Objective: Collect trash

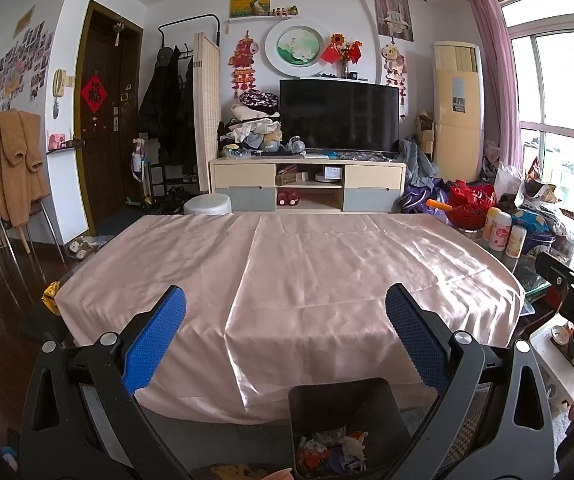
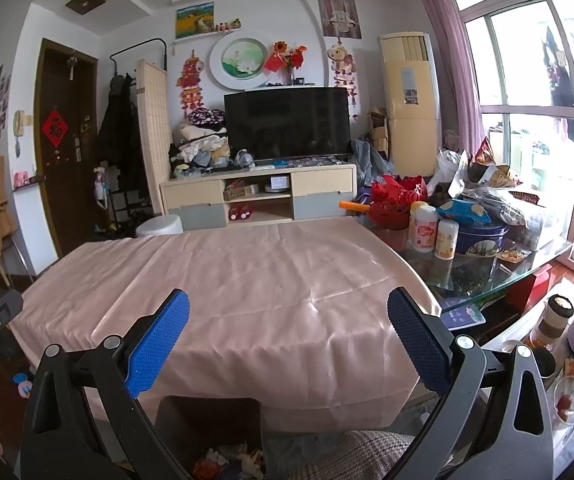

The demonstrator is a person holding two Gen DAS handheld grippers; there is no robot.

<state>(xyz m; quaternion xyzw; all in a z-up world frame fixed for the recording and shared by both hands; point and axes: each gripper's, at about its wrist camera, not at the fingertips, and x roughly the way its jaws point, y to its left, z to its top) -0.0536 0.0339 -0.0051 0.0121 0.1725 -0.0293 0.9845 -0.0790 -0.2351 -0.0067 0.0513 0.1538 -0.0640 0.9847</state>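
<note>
Both claws wide, empty: left gripper [image 1: 286,320], right gripper [image 2: 288,322]. Bin [image 1: 343,412] with trash [image 1: 333,454] near; bottles [image 2: 435,232] cluttering far right of pink tablecloth [image 2: 247,280].

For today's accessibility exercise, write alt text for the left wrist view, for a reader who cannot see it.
An open left gripper with blue fingers hangs over a table draped in pink cloth, nothing between its fingers. A dark bin holding crumpled trash sits below it, with a TV on the far wall.
</note>
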